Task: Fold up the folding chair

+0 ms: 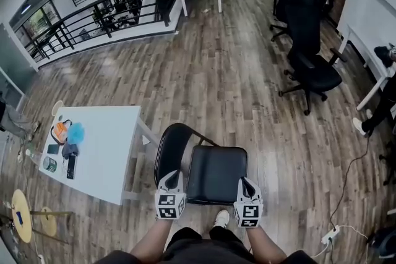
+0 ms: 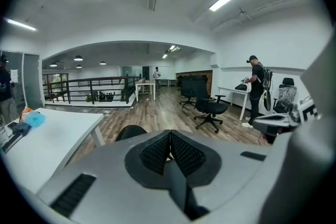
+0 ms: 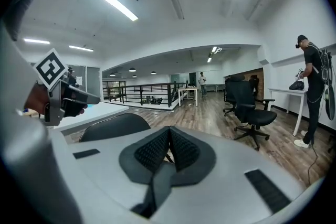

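Note:
A black folding chair (image 1: 213,173) stands unfolded on the wood floor right in front of me, its seat toward me and its rounded backrest (image 1: 171,146) at the left. My left gripper (image 1: 170,183) hovers at the seat's near left corner, jaws shut with nothing between them. At the near right corner my right gripper (image 1: 247,188) is likewise shut and empty. In the left gripper view only the top of the backrest (image 2: 129,132) shows above the shut gripper (image 2: 169,150). In the right gripper view the backrest (image 3: 113,126) rises beyond the closed right gripper (image 3: 169,150).
A white table (image 1: 102,148) with small items stands close on the chair's left. Black office chairs (image 1: 309,55) are at the far right, a railing (image 1: 105,12) at the far left. A power strip (image 1: 329,235) and cable lie on the floor to my right. A person (image 2: 256,90) stands by a desk.

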`<state>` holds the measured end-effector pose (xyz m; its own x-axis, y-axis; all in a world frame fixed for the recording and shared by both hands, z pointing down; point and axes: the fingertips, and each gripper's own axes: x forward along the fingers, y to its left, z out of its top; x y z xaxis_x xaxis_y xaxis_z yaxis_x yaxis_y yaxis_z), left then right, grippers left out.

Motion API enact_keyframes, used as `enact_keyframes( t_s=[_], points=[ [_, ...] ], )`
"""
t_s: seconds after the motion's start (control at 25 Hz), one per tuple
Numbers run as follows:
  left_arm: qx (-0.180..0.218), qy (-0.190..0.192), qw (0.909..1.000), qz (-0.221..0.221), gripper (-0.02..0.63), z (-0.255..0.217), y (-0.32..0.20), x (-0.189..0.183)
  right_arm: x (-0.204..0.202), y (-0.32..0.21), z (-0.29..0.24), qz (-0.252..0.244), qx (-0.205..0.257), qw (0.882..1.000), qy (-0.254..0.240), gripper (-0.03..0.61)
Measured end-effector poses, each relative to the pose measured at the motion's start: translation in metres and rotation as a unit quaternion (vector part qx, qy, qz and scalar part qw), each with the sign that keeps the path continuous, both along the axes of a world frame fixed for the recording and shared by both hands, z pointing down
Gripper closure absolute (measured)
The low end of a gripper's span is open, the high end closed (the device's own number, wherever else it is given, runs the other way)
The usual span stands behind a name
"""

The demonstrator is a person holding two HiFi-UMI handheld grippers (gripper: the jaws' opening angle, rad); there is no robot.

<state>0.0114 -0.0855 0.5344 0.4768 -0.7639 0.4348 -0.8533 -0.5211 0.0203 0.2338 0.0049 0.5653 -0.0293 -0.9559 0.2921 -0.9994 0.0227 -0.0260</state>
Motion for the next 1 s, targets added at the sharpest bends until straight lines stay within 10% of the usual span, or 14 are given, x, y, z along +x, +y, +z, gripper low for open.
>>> enact_keyframes(
  t_s=[0.72, 0.88, 1.0],
  points=[
    [-0.069, -0.123, 0.9860, -0.088, 0.596, 0.072, -0.088, -0.088, 0.027, -0.065, 0.147, 0.006, -0.116, 0.993, -0.020, 0.563],
    [-0.122, -0.127, 0.9812, -0.080, 0.400, 0.101, -0.103, -0.098, 0.031, -0.077, 0.207, -0.022, -0.181, 0.982, -0.048, 0.557],
    [-0.164, -0.119, 0.9769, -0.069, 0.337, 0.124, -0.104, -0.100, 0.034, -0.072, 0.253, -0.033, -0.232, 0.968, -0.095, 0.412]
  ],
)
